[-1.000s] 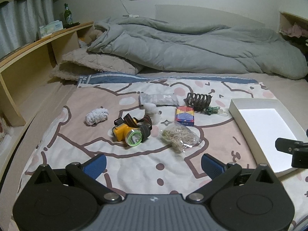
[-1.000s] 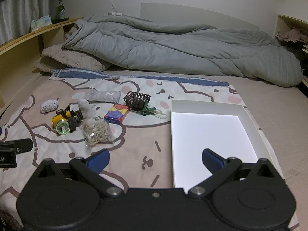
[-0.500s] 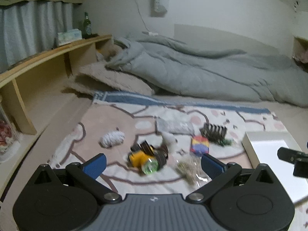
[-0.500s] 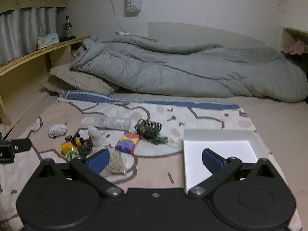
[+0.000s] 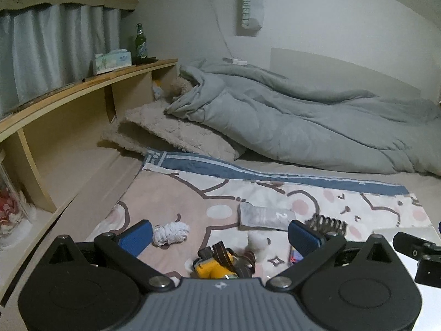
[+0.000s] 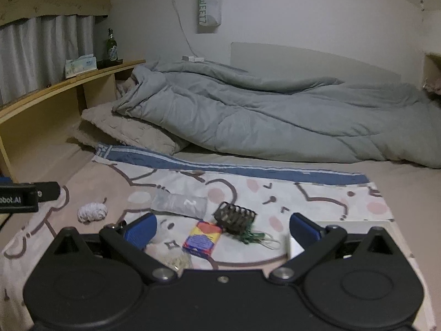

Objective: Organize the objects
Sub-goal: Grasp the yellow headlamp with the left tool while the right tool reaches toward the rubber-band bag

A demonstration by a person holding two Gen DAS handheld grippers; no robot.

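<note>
Both hand-held grippers spread wide, empty, above headlamp [image 5: 213,266]

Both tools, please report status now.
Left tool open, empty. Right tool open, empty. Small objects, like the colourful box, lie on the blanket. Nothing blocks.

Counting the stuff on the blanket: one string ball [image 6: 91,211], one grey pouch [image 6: 180,202], one hair claw [image 6: 234,217], one colourful box [image 6: 203,238], one green clip [image 6: 252,236], one headlamp [image 5: 213,264], one bag of rubber bands [image 6: 176,260], one white figure [image 5: 258,243]. Also one white tray [image 6: 355,224]. Up on the shelf: one bottle [image 6: 111,46], one tissue box [image 6: 80,64].
</note>
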